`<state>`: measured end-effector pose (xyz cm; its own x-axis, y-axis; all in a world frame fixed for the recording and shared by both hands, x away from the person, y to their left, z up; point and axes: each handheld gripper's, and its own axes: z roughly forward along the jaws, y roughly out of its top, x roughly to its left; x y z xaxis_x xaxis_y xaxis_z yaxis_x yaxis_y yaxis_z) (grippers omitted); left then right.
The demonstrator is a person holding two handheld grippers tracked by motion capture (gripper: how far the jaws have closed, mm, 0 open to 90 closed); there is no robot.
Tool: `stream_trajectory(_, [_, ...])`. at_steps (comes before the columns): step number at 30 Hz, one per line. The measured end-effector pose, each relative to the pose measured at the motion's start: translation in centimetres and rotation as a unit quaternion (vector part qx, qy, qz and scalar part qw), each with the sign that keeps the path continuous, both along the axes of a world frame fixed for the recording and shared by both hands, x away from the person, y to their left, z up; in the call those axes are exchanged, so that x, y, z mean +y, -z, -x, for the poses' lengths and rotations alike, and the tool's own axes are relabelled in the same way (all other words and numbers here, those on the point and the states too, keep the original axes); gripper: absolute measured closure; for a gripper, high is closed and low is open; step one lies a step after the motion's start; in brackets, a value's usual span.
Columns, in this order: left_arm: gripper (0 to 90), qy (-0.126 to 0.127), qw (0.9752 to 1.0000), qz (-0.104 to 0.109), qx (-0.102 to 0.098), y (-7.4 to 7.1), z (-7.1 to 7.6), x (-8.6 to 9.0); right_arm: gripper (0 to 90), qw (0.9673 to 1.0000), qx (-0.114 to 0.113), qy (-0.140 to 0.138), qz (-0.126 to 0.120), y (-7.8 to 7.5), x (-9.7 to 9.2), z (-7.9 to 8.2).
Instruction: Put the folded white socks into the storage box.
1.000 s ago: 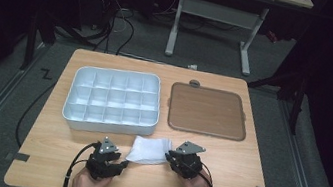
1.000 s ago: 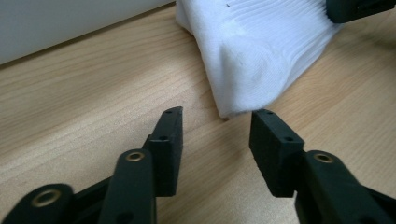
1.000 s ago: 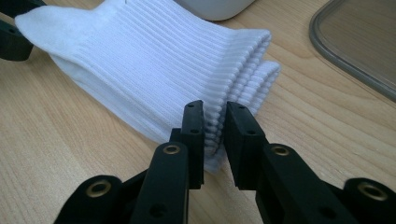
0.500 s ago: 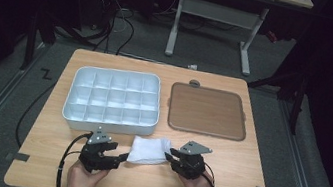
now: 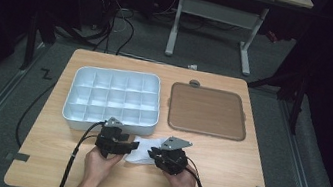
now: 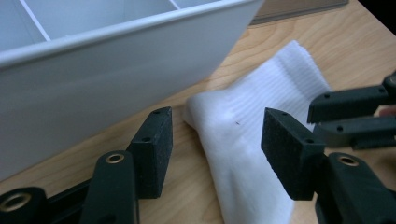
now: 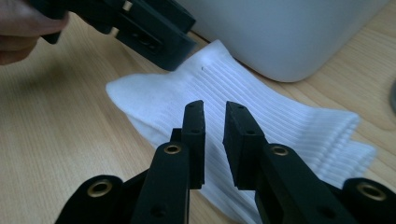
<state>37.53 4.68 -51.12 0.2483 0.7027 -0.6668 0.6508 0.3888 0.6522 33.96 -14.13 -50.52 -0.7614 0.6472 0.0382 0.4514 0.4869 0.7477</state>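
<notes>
While my left claw (image 6: pixel 215 144) stood apart astride the white sock (image 6: pixel 243 154) on the surface (image 5: pixel 221 183), my right claw (image 7: pixel 215 135), nearly together above it, risked snagging one layer.

My desk (image 5: pixel 243 171) is pale wood. On it, at the far left, sits a white compartment tray (image 5: pixel 113 96); to its right lies a flat brown mat (image 5: pixel 207 111), with a small grey disc (image 5: pixel 194 83) just behind it. A white sock (image 5: pixel 143 150) lies just in front of the tray.
</notes>
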Motion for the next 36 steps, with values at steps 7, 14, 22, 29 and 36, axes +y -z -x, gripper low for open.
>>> stream_trajectory(7, [48.8,-0.01,0.9999,0.012,0.004,0.6,-0.8,-0.2,79.0,0.9997,0.012,-0.005,0.022,1.2,1.0,-0.2])
stream_trajectory(14, [50.7,-0.006,0.9998,0.017,0.004,0.9,-0.8,-0.7,79.1,0.9995,0.008,-0.013,0.029,1.6,0.9,0.4])
stream_trajectory(22, [64.1,0.01,0.9999,0.014,-0.002,1.2,-0.4,-1.4,79.1,0.9996,0.007,-0.017,0.023,1.7,0.7,0.6])
stream_trajectory(29, [80.7,0.023,0.9997,0.006,-0.006,1.2,0.0,-1.6,78.9,0.9996,0.009,-0.014,0.021,1.8,0.4,1.0])
stream_trajectory(36, [83.8,0.033,0.9994,0.006,-0.013,0.3,0.6,-1.2,78.5,0.9997,0.003,-0.013,0.022,1.0,0.0,1.3])
